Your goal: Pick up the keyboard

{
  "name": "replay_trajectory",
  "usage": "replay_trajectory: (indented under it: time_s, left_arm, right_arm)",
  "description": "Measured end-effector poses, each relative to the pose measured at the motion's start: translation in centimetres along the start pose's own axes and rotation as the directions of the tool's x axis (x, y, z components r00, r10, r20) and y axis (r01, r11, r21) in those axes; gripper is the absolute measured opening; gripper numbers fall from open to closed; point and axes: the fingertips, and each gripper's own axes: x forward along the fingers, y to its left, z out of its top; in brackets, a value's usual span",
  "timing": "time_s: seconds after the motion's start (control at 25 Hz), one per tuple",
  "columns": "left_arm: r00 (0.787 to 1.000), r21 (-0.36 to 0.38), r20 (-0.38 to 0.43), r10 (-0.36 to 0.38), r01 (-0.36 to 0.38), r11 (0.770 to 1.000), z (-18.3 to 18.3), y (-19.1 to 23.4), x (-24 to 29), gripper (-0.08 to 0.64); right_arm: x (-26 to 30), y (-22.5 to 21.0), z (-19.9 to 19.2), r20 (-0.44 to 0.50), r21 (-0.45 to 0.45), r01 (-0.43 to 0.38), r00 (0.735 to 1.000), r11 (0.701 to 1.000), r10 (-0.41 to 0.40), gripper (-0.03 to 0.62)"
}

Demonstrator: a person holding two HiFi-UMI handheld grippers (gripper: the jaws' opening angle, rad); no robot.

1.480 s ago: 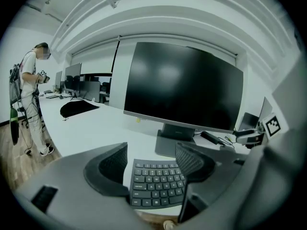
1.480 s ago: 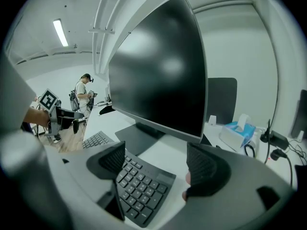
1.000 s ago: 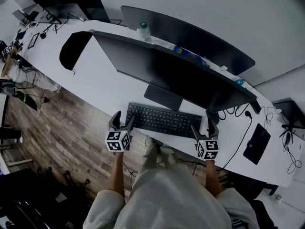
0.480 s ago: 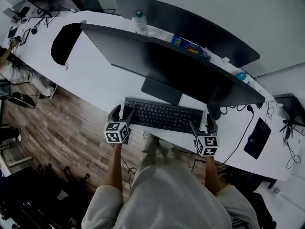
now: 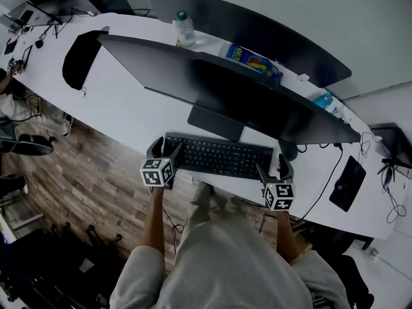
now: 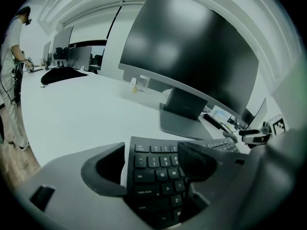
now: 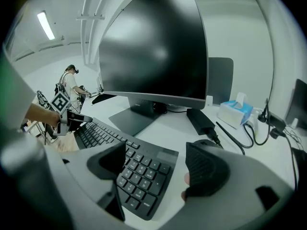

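The black keyboard [image 5: 219, 156] lies flat on the white desk [image 5: 125, 111] in front of the monitor stand. My left gripper [image 5: 165, 149] straddles its left end. In the left gripper view the keyboard [image 6: 154, 188] runs between the fingers [image 6: 103, 170]. The jaws have just been opening and no pad presses on it. My right gripper [image 5: 274, 166] is at the keyboard's right end. In the right gripper view the number pad [image 7: 144, 174] sits between wide-open fingers [image 7: 207, 169], the right one just past the keyboard's edge.
A wide curved monitor [image 5: 225, 89] on a flat stand [image 5: 215, 122] rises just behind the keyboard. A mouse [image 5: 288, 152], cables, a tissue box [image 5: 325, 102] and a black pad [image 5: 344, 184] lie to the right. The desk's front edge is at my grippers.
Both grippers have sunk toward the keyboard's ends, the left one more. The left jaws stand slightly wider. The keyboard has not moved on the desk.
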Motion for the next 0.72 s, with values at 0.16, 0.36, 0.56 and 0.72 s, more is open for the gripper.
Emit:
replay_trajectory:
  time_s: [0.16, 0.36, 0.56, 0.72]
  left_arm:
    - [1.000, -0.001, -0.009, -0.013, 0.013, 1.000, 0.0, -0.3, 0.6, 0.322]
    - [1.000, -0.007, -0.015, -0.020, 0.020, 1.000, -0.2, -0.3, 1.1, 0.325]
    - [0.999, -0.001, -0.041, -0.013, 0.013, 1.000, -0.4, -0.2, 1.6, 0.325]
    - [0.998, 0.000, -0.062, -0.023, 0.023, 1.000, -0.5, -0.3, 1.9, 0.327]
  right_arm:
    - [0.1, -0.2, -0.4, -0.010, 0.004, 0.005, 1.000, 1.000, -0.005, 0.387]
    - [0.3, -0.3, -0.6, -0.013, 0.011, 0.008, 1.000, 1.000, -0.008, 0.385]
    - [0.7, -0.4, -0.9, -0.016, 0.035, 0.005, 1.000, 0.999, -0.004, 0.385]
    - [1.0, -0.2, -1.2, -0.016, 0.060, -0.007, 1.000, 0.998, 0.008, 0.385]
